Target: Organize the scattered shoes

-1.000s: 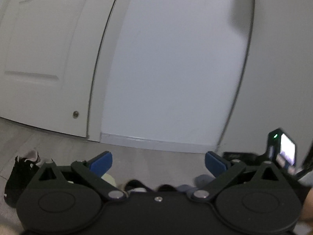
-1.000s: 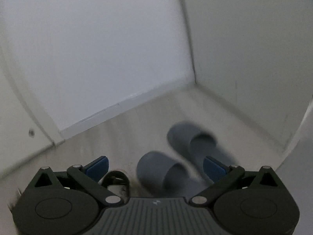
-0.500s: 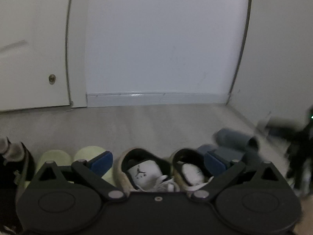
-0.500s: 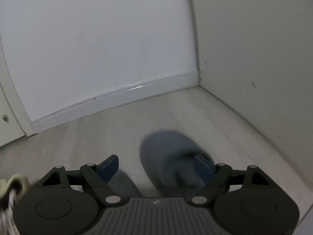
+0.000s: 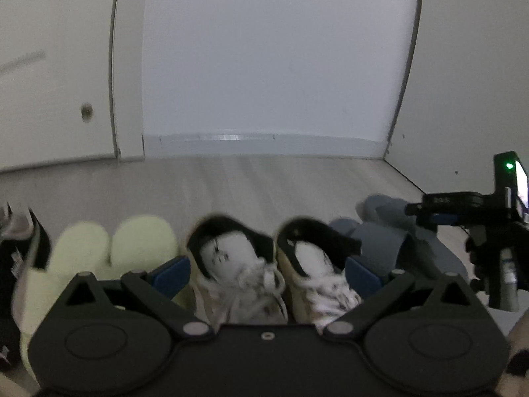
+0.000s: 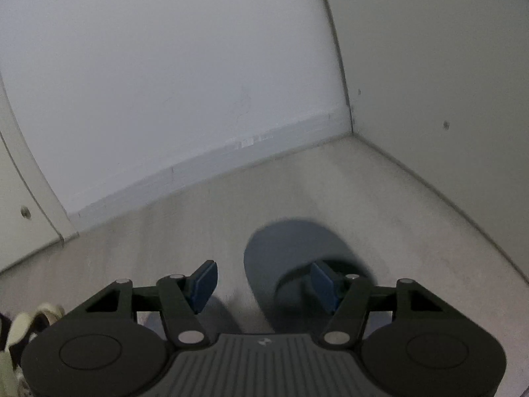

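Note:
A pair of cream-and-white sneakers (image 5: pixel 228 258) with black collars stands on the floor between the blue pads of my left gripper (image 5: pixel 267 275). It is open, one pad at each outer side of the pair. To their right lie two grey slippers (image 5: pixel 380 248), with the right tool's black body (image 5: pixel 496 231) over the farther one. In the right wrist view my right gripper (image 6: pixel 264 284) stands half closed. Its right pad is inside the mouth of a grey slipper (image 6: pixel 291 248). Its left pad is outside, with floor showing between it and the slipper.
Pale yellow slippers (image 5: pixel 109 248) and a black shoe (image 5: pixel 20 254) line up left of the sneakers. A white wall with a baseboard (image 5: pixel 264 140) runs behind. A door (image 5: pixel 56 99) is at the left. A side wall makes a corner (image 6: pixel 350 132) at the right.
Both grippers have come down toward the floor, and the shoes now fill the lower views. The right jaws have narrowed, with one pad now in the grey slipper.

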The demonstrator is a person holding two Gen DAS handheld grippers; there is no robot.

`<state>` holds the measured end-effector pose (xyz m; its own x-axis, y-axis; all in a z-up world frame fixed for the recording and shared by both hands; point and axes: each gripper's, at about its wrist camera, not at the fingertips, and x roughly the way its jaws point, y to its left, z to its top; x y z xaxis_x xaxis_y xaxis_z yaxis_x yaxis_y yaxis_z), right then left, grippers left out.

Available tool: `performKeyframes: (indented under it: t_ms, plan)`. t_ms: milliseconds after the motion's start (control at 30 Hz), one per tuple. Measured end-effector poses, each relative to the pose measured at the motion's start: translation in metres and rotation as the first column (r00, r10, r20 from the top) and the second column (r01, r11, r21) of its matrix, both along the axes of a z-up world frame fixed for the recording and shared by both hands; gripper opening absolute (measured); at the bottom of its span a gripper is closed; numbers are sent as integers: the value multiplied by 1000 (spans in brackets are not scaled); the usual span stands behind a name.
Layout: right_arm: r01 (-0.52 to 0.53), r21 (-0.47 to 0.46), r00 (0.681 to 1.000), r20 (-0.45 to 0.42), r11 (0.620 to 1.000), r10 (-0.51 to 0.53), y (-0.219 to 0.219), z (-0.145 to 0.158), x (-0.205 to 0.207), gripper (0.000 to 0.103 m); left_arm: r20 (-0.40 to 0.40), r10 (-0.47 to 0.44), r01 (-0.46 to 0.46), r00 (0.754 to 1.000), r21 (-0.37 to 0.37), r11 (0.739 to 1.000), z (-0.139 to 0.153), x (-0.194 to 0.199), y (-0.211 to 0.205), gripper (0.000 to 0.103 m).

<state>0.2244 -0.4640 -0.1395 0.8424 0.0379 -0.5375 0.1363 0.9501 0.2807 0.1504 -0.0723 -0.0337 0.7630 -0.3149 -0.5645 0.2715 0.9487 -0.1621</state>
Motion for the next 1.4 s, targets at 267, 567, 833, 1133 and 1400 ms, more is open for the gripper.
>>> performKeyframes:
  t_ms: [267, 567, 833, 1133, 1400]
  plan:
    - [-2, -144, 999, -49, 990, -6, 13, -27, 29, 30, 13, 4, -4, 1000, -13, 1000, -5, 2, 3, 101]
    - [-74, -63, 996, -62, 995, 70, 3, -41, 37, 17, -17, 70, -71, 997, -128, 989, -3, 7, 25, 101]
    - [-15, 167, 983, -180, 986, 45, -25, -18, -5, 35, -24, 93, -96, 995, -189, 977, 0, 7, 34, 101]
    - [50, 430, 953, -291, 901, 85, -44, -47, -3, 32, -20, 93, -95, 995, -173, 980, 2, 2, 32, 101]
    - [134, 429, 920, -388, 893, 49, -51, -57, -3, 28, -27, 92, -96, 995, -159, 983, 1, 3, 28, 101]
